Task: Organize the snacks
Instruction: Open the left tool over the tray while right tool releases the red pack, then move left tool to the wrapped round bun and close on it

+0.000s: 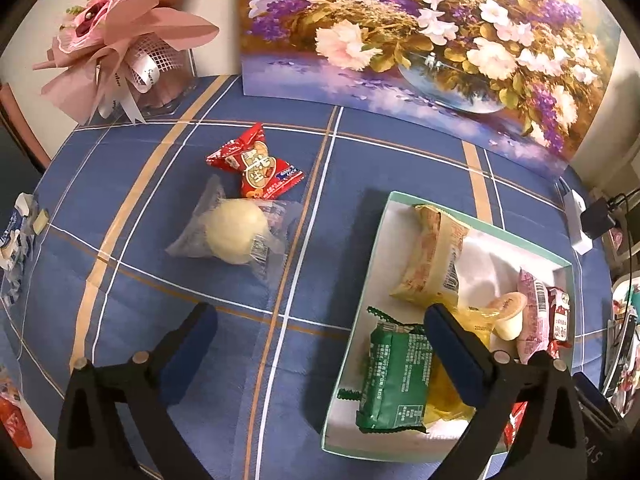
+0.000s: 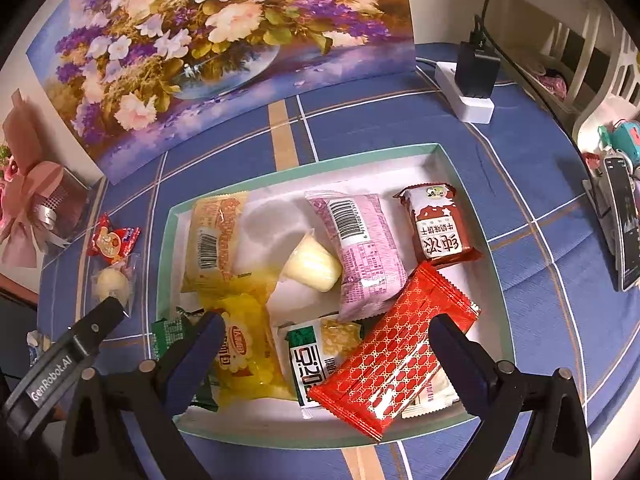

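The left gripper (image 1: pixel 320 322) is wide open and holds nothing. Its right finger hides part of the green snack packet (image 1: pixel 394 384) in the shallow white box with a green rim (image 1: pixel 362 280). Ahead and to its left lie a round white bun in clear wrap (image 1: pixel 236 236) and a small red candy packet (image 1: pixel 256 164). The right gripper (image 2: pixel 326 334) is wide open too, over the box; a red patterned packet (image 2: pixel 394 354) lies between its fingers and covers other snacks. Everything sits on a blue checked cloth (image 1: pixel 160 280), with a flower painting (image 1: pixel 420 40) behind.

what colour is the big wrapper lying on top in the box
Red with a gold lattice pattern, clearest in the right wrist view.
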{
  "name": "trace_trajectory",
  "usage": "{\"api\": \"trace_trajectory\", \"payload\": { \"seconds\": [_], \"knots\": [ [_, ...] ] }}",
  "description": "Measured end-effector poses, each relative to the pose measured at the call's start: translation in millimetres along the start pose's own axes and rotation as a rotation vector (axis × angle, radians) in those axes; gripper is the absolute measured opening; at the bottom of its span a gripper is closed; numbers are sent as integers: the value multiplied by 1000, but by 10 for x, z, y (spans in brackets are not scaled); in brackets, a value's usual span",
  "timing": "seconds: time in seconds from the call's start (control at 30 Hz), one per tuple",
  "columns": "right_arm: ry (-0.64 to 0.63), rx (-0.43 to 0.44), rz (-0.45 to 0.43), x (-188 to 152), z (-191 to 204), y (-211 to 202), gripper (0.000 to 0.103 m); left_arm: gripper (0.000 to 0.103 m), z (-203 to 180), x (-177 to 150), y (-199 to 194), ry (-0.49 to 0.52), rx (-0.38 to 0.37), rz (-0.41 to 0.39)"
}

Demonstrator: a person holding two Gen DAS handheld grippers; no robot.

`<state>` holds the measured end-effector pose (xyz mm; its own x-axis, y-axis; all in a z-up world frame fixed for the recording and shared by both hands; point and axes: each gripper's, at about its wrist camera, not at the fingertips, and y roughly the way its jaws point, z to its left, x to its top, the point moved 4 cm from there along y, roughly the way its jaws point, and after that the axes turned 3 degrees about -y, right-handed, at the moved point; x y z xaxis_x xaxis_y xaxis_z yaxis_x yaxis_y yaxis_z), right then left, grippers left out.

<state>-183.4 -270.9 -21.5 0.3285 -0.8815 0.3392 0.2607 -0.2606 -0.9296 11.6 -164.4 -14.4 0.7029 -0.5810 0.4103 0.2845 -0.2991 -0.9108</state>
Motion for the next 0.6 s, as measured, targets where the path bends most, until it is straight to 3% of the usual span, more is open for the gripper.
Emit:
{"api": "trace_trajectory", "payload": {
  "seconds": [0.37, 0.6],
  "knots": [
    [-84, 95, -20, -20, 416, -39, 103, 103, 390, 144, -51, -65, 40, -23],
    [-132, 97, -57, -23, 599, -86, 103, 103, 744, 235, -68, -132, 93, -39]
  ]
}}
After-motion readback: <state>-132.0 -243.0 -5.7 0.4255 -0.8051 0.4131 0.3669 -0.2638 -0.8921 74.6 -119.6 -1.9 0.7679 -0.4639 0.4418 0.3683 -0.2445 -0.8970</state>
